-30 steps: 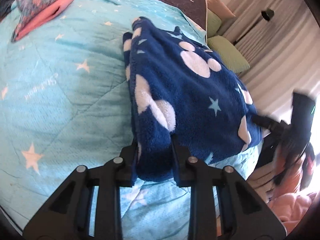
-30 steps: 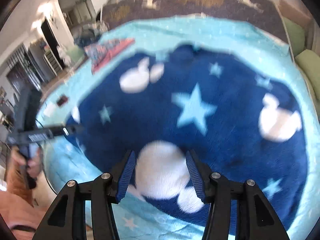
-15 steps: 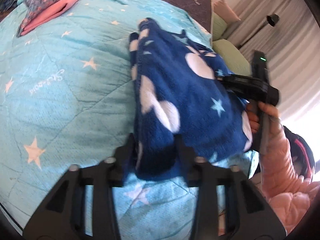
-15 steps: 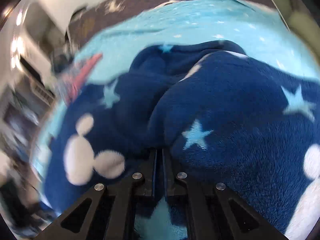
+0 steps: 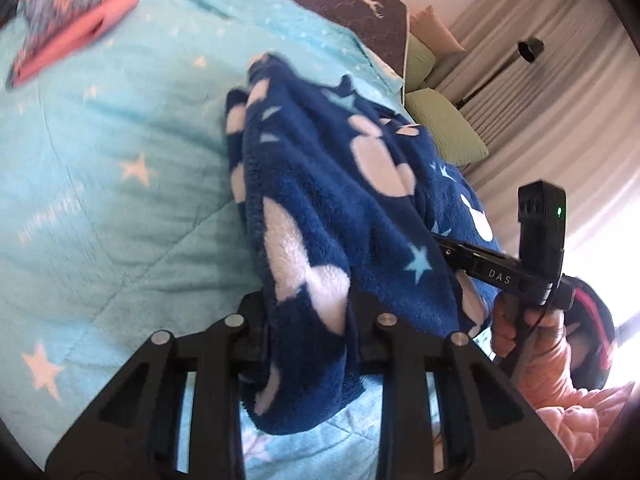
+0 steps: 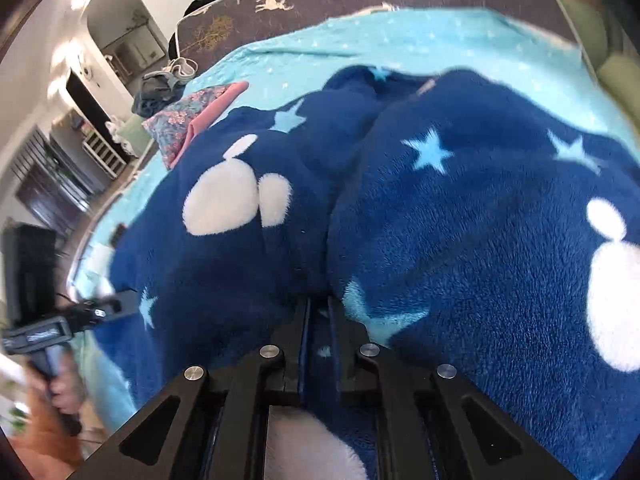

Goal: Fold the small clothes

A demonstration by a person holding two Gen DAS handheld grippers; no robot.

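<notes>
**Operator:** On the bed, over the turquoise star-print quilt, lies the navy fleece garment with white mouse-head shapes and pale blue stars. My left hand-held gripper has a thick bunch of its near hem clamped between its fingers. My right hand-held gripper is nearly closed, pinching a thin ridge of the same fleece along a crease.

**Observer:** How would you carry the fold cleanly?

**Operator:** I'd keep both pinches level and move them together, so the raised edge lands parallel to the far edge instead of skewing. The fleece is bulky and, I judge, will slump rather than hold a crease, so I'd lay it down low and smooth.

**Observer:** Room to move?

**Operator:** Open quilt lies to the left and beyond. The folded pink and floral-print cloth sits well apart at the far left. The green cushions lie just past the bed's right edge, near the garment, so I'd avoid swinging that way.
</notes>
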